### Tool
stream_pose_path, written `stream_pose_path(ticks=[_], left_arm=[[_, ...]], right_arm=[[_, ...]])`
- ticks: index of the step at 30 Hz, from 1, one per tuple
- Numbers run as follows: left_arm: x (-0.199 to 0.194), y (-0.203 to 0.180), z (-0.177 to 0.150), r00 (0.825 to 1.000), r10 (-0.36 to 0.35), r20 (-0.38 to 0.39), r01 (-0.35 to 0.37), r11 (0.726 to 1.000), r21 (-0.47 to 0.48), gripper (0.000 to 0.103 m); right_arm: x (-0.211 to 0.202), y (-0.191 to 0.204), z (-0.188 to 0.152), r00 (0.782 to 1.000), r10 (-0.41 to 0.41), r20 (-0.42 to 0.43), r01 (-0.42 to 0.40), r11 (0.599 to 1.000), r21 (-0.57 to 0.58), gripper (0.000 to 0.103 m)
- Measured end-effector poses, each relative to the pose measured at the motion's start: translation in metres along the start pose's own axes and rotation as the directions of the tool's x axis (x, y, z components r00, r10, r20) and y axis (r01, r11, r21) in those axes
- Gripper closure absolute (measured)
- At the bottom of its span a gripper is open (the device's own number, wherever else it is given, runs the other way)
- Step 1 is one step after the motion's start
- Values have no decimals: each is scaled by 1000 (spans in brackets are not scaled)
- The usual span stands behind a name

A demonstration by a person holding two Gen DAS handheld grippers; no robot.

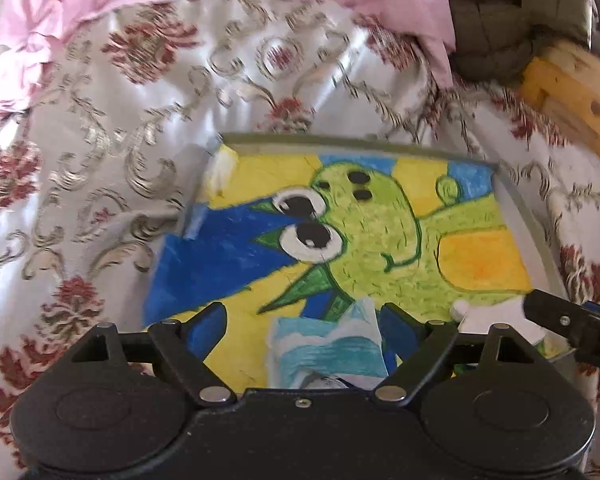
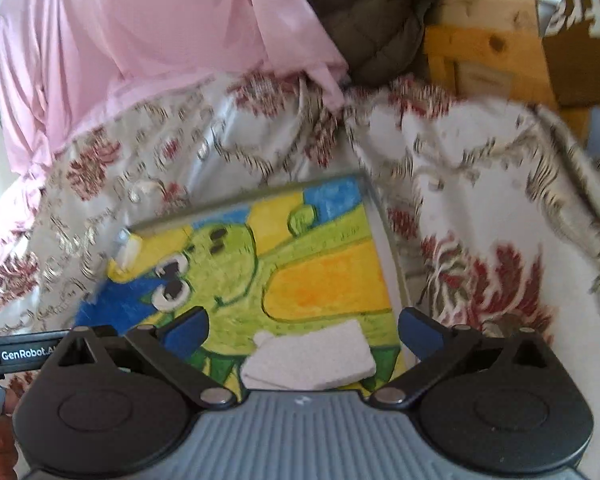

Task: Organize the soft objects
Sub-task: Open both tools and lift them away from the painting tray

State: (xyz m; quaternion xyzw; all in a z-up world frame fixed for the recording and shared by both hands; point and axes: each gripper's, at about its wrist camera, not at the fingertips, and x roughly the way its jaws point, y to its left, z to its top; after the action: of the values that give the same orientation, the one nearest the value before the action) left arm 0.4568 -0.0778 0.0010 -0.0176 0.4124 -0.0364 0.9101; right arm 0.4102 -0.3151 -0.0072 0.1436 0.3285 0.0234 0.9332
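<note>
Now, what shows:

Bed cover: a shiny white cloth with red flowers and grey-gold swirls (image 1: 112,152) lies crumpled and fills most of both views.

Picture board: a flat square board with a drawing of a green big-eyed creature on yellow and blue (image 1: 364,236) lies on the bed cover, in the middle of each view.

Blue paper: a crumpled light blue and white bit of crayoned paper (image 1: 328,344) lies on the near edge of the board, at 6 o'clock in the left view.

Left gripper: the black left gripper with blue finger pads (image 1: 304,320) has its jaws wide apart. The blue paper sits between the pads, but they do not press on it.

White piece: a flat white foam-like piece (image 2: 312,360) lies on the board, at 6 o'clock in the right view.

Right gripper: the black and grey right gripper with blue finger pads (image 2: 304,328) has its jaws wide apart too. The white piece lies between them, untouched.

Pink cloth: a soft pink cloth (image 2: 140,40) is heaped at 11 o'clock, beyond the bed cover.

Quilt: a dark olive quilted cloth (image 1: 496,12) is bunched at 1 o'clock.

Wood: a yellow pine frame (image 1: 572,92) sits at 2 o'clock, just beside the quilt.
</note>
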Motion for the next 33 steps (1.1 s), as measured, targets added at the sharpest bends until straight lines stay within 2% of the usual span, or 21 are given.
stream_pose_path(ticks=[7,13,19,27,33], left_arm=[[-68,14,-3,989,-1,148,15,996,-93,9],[-139,19,-22,954,-5,299,40,993,-114,2],[-202,18,-59,909,-1,416,40,996,-85,1],[-254,14,-115,864,-8,503,29,999,-34,1],[-274,18,-158,855,-17,519,29,999,-16,1]], right_arm=[[-70,15,7,989,33,144,-27,999,-39,0],[-133,30,-6,959,67,274,-48,996,-78,0],[-182,39,-33,934,87,347,-58,994,-93,0],[-228,47,-79,911,95,400,-47,990,-130,0],[-250,56,-115,909,88,408,-20,986,-168,0]])
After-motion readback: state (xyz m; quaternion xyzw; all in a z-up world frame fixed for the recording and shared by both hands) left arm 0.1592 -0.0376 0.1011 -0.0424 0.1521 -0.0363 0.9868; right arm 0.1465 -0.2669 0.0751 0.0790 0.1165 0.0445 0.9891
